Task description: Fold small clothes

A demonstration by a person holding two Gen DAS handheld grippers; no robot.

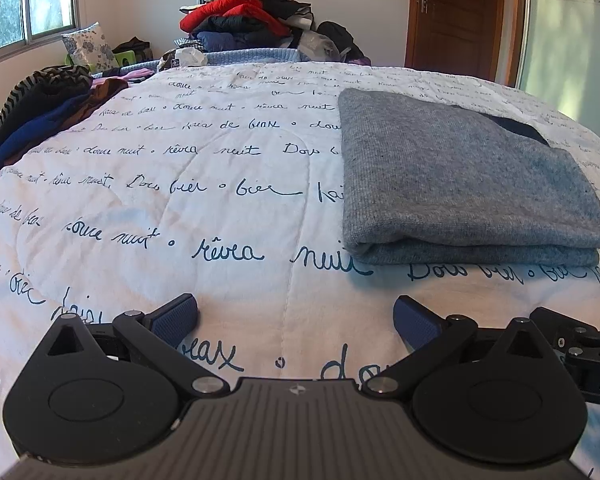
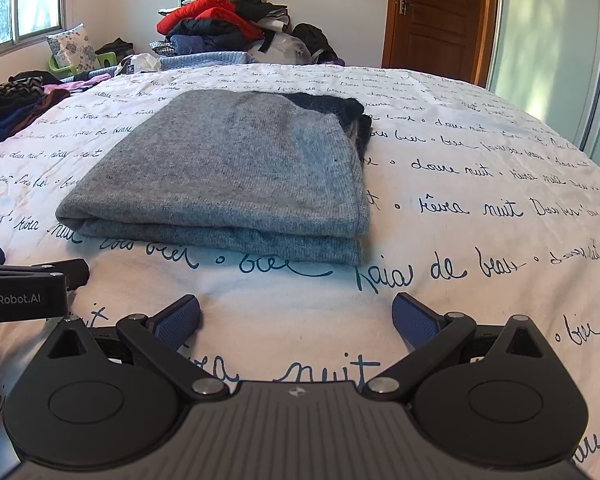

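Both the left gripper point(image 1: 296, 316) and right gripper point(image 2: 296, 316) are hovering spread, empty; ahead, the folded grey sweater point(image 2: 228, 176) is partly hiding a dark garment point(image 2: 332, 106).

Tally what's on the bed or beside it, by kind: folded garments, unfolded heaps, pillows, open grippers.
Folded garments: 1, the grey sweater
Unfolded heaps: 2, the tall pile behind the bed and the side pile
Pillows: 1, the floral pillow
Open grippers: 2, left gripper and right gripper
Total: 6
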